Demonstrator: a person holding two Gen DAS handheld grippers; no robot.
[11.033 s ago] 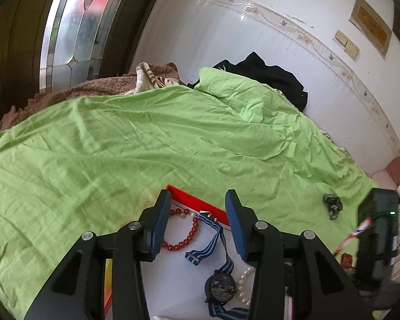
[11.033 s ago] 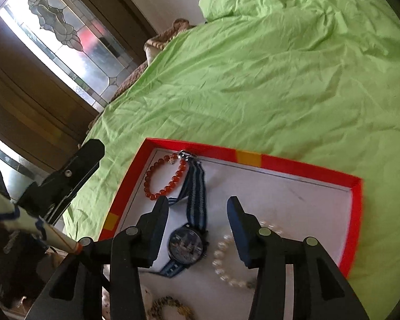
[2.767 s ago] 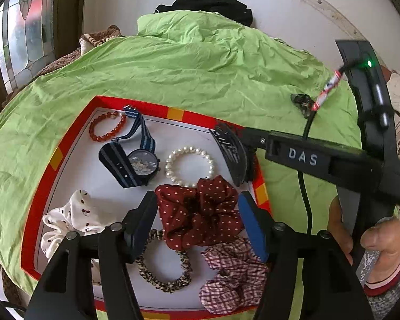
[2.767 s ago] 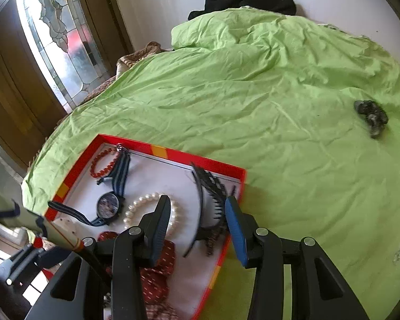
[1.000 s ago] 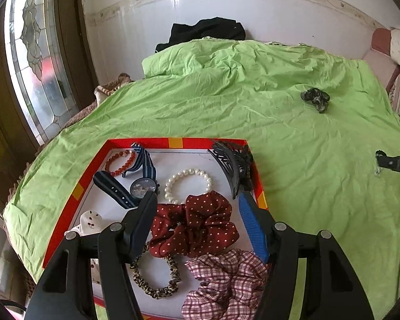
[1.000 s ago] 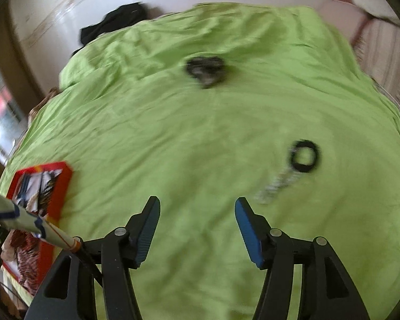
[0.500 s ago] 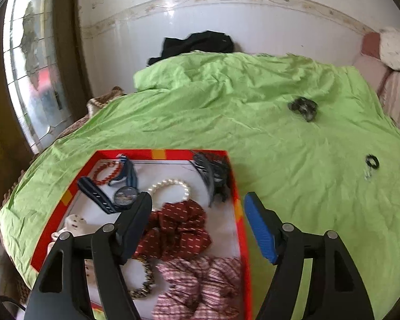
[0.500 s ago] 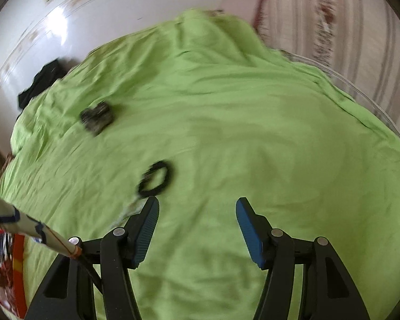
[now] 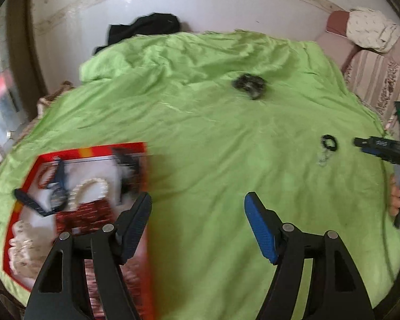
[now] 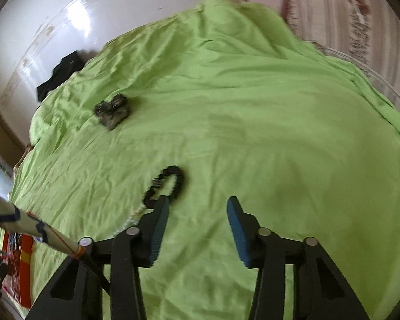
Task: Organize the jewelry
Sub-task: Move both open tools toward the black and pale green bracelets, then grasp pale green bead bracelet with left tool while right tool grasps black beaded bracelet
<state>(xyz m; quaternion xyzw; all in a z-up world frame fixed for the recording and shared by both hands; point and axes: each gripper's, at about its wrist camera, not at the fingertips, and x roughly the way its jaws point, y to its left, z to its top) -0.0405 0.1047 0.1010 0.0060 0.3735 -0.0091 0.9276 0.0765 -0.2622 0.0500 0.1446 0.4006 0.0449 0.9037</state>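
A red-rimmed tray lies on the green bedsheet at the left, holding a pearl bracelet, a watch, a red bead bracelet, a dark hair comb and scrunchies, all blurred. My left gripper is open and empty above the sheet just right of the tray. A black bead bracelet with a pale chain lies on the sheet just ahead of my right gripper's left finger; it also shows in the left wrist view. My right gripper is open and empty. A dark hair clip lies farther back.
A black garment lies at the bed's far edge by the white wall. A striped sofa with a cushion stands to the right. The tray's corner shows at the lower left of the right wrist view.
My left gripper has swung right, off the tray and over the bare sheet. My right gripper has moved closer to the black bead bracelet. Both stay open.
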